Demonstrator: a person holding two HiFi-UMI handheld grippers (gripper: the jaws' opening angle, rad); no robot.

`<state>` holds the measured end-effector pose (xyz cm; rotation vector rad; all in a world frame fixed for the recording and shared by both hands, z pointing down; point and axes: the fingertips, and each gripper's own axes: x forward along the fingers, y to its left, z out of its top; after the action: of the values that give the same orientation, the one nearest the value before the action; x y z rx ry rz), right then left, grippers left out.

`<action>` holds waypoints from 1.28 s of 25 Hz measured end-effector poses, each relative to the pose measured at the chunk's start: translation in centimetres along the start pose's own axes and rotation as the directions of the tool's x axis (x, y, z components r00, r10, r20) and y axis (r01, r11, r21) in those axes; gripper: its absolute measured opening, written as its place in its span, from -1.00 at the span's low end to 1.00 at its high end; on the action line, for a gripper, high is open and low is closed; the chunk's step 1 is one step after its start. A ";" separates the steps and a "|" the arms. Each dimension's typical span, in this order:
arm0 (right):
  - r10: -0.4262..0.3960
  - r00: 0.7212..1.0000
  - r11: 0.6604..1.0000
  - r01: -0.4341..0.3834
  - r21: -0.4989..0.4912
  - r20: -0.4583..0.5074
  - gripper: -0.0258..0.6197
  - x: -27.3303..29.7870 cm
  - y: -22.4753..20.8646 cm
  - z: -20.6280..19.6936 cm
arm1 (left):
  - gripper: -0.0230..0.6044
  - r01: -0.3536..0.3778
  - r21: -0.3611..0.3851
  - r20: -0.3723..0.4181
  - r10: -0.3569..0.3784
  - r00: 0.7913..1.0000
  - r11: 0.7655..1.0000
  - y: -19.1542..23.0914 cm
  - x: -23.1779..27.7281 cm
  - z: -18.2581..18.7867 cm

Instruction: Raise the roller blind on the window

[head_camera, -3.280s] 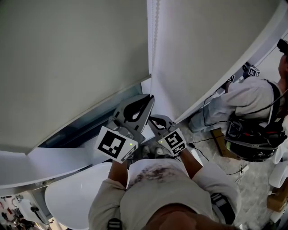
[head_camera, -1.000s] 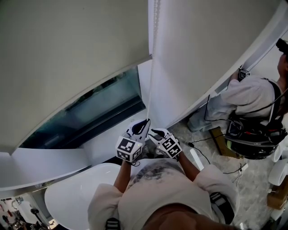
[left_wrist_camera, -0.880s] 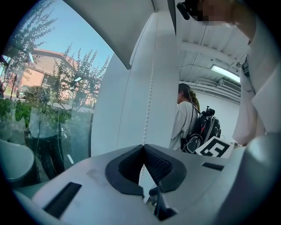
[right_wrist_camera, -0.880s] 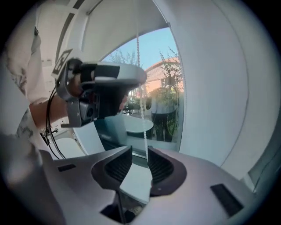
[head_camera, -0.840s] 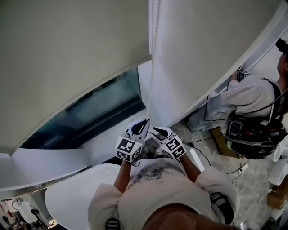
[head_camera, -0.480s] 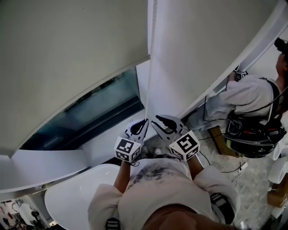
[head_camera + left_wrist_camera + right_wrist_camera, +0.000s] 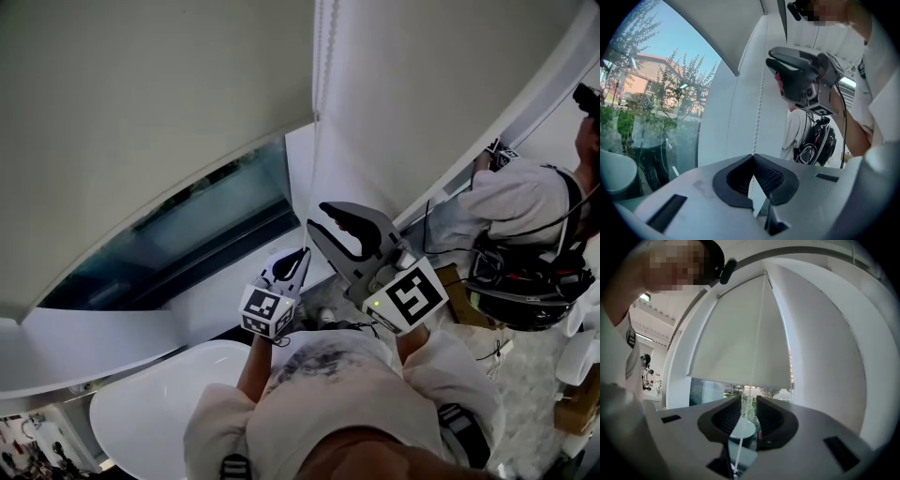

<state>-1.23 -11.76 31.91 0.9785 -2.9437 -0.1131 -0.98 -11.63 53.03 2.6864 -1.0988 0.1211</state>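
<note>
The grey roller blind (image 7: 141, 122) hangs partly raised, with dark window glass (image 7: 187, 234) bare under its bottom edge. A white bead chain (image 7: 319, 141) drops beside it. My left gripper (image 7: 302, 255) is low down and shut on the chain; in the left gripper view the chain (image 7: 758, 112) runs into its closed jaws (image 7: 753, 157). My right gripper (image 7: 321, 217) is higher up the chain. Its jaws (image 7: 749, 401) stand open a little, and the chain (image 7: 754, 357) passes between the pads without being pinched. The blind (image 7: 740, 343) fills the right gripper view.
Another person (image 7: 525, 216) with a dark backpack works at the wall on the right. A white rounded tub or table (image 7: 159, 412) lies below left of the sill. White wall panel (image 7: 422, 103) stands right of the chain. Cables trail on the floor at right.
The blind's bottom edge has risen since the earliest frame. In the last second my right gripper opened and climbed up the chain; the left stayed low, shut on it.
</note>
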 end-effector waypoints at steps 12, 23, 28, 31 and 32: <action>0.000 0.997 1.000 0.003 -0.029 0.083 -0.72 2.1 -1.0 6.0 | -0.90 -0.004 0.005 0.008 0.004 1.000 1.000 0.2 0.0 0.2; -0.018 0.992 0.999 0.012 0.048 0.123 -0.73 2.2 -1.6 4.3 | -0.90 -0.010 -0.006 0.002 0.010 1.000 1.000 0.7 0.7 -1.0; -0.017 0.996 0.998 0.012 0.057 0.093 -0.73 2.3 -1.8 2.1 | -0.90 -0.019 -0.031 -0.027 0.018 0.999 0.999 1.1 1.2 -3.1; -0.014 0.997 0.998 0.009 0.062 0.079 -0.73 2.3 -1.7 0.7 | -0.90 -0.024 -0.039 -0.046 0.022 0.999 0.999 1.4 1.4 -4.6; -0.012 0.997 0.998 0.008 0.062 0.073 -0.73 2.3 -1.6 0.3 | -0.90 -0.026 -0.041 -0.053 0.024 0.998 0.999 1.4 1.5 -5.0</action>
<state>-2.15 -14.45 31.52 1.0185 -3.0267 -0.0603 -0.86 -12.39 58.39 2.6181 -1.1067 0.1701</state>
